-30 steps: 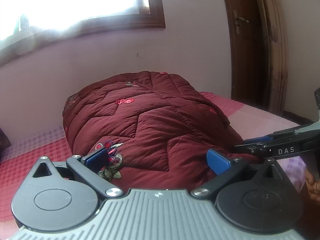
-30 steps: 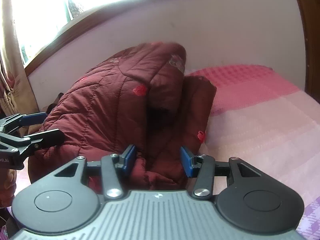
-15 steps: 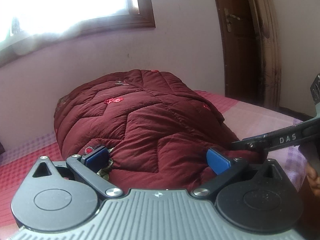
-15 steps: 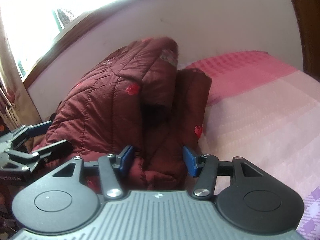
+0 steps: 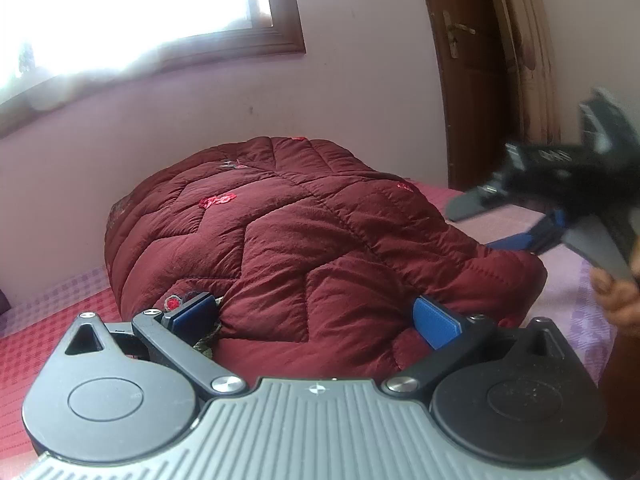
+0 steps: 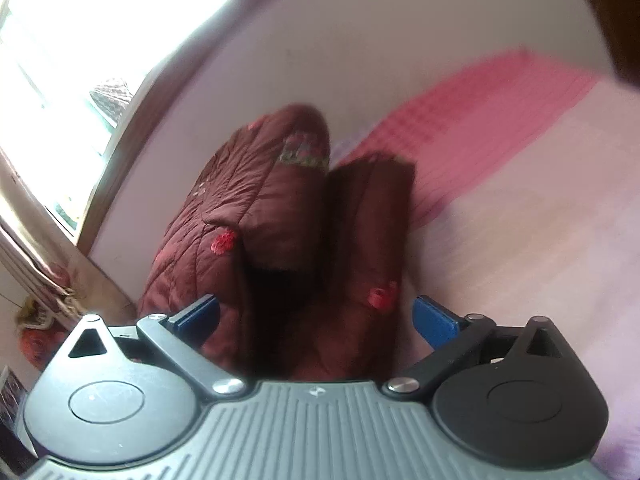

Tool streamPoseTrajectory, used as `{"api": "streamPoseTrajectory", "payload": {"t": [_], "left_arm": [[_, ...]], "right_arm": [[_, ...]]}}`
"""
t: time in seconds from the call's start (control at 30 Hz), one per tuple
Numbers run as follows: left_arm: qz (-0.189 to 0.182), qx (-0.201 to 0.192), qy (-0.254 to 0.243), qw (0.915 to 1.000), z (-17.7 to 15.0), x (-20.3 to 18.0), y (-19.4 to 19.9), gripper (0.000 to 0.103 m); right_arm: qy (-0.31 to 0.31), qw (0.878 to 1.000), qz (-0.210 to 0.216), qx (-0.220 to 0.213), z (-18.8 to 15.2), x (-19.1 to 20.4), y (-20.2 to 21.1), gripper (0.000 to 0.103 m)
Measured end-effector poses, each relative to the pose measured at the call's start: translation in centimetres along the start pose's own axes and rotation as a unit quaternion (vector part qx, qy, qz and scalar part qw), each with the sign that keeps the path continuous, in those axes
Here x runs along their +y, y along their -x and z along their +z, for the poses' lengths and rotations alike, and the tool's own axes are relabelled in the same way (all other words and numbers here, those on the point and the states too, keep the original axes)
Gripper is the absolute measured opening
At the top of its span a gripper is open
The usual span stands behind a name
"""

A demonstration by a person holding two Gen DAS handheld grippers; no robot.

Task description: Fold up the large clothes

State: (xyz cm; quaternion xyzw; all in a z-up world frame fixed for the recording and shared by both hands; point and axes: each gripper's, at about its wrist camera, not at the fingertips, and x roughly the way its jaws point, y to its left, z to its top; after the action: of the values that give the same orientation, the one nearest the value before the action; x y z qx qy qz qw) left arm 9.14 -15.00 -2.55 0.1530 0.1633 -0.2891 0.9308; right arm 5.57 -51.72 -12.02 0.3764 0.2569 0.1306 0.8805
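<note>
The maroon quilted jacket (image 5: 304,240) lies bundled on the pink bed (image 6: 520,208) beside the wall. My left gripper (image 5: 316,316) spreads its jaws wide at the bundle's near edge. My right gripper (image 6: 316,316) has its jaws wide too, gripping nothing.

Dark maroon quilted puffy jacket (image 5: 304,240) with red embroidered flowers; pink-and-red checked cloth bedsheet (image 6: 500,184); pale pink painted wall (image 5: 340,92); brown wooden window frame (image 5: 288,36).
</note>
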Motion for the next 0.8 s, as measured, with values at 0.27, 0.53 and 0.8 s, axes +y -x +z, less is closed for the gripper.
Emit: {"api": "streamPoseTrajectory", "payload": {"t": [0.27, 0.53, 0.8], "left_arm": [[0.0, 0.002, 0.0, 1.0, 0.1, -0.1, -0.2, 0.103], [-0.009, -0.013, 0.007, 0.9999, 0.3, 0.2, 0.6, 0.101], [-0.03, -0.098, -0.01, 0.9946, 4.2, 0.0, 2.0, 0.103]], "right_arm": [[0.019, 0.999, -0.029, -0.015, 3.2, 1.4, -2.4, 0.103], [-0.004, 0.995, -0.093, -0.036, 7.0, -1.6, -3.6, 0.036], [-0.025, 0.999, -0.02, -0.008, 6.4, -3.2, -5.6, 0.037]]}}
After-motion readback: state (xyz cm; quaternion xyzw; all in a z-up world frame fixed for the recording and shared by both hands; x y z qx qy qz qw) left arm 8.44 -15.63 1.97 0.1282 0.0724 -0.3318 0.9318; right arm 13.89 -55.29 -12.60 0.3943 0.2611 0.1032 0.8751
